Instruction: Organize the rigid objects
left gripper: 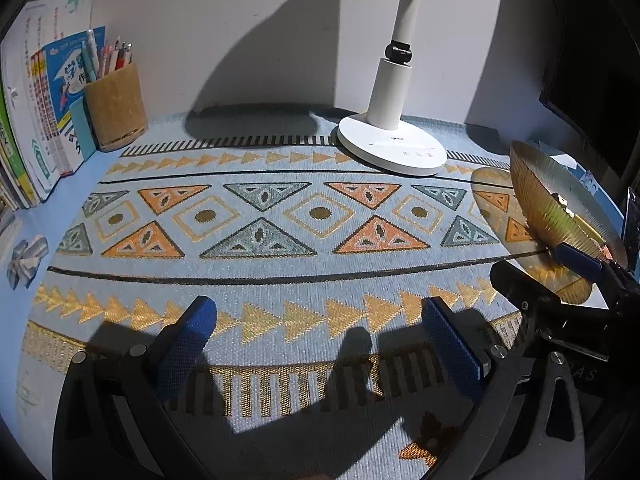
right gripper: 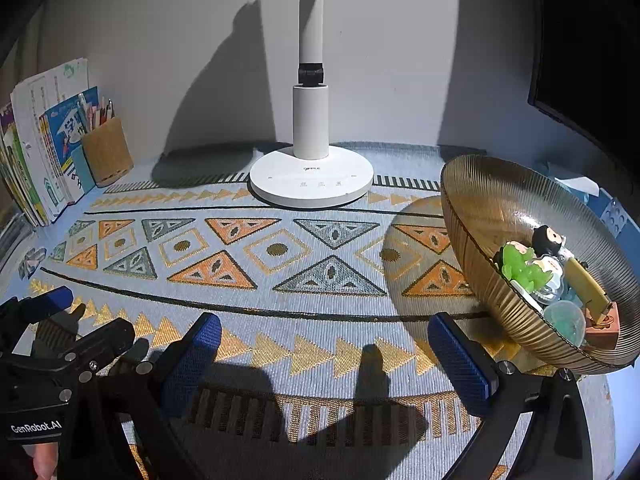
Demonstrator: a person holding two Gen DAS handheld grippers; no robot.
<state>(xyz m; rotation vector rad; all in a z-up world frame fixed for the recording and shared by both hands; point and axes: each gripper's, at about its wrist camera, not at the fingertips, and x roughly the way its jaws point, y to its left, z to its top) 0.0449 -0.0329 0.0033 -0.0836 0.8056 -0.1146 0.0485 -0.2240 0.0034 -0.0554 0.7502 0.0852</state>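
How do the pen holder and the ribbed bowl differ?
The pen holder is an opaque tan cylinder standing upright at back left; the ribbed bowl is wide, shallow, amber, see-through, at the right. The holder has pens standing in it; the bowl holds small toys. Both sit on the patterned mat.

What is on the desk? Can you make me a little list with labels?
surface: patterned mat with triangles and diamonds
lamp: white desk lamp at the back, against the wall
bowl: ribbed amber glass bowl on the right, looking tilted
in the bowl: small toys, including a green one and a dark-headed figure
pen holder: tan cup with pens, back left
books: standing books beside the cup
left gripper: open, holding nothing
right gripper: open, holding nothing
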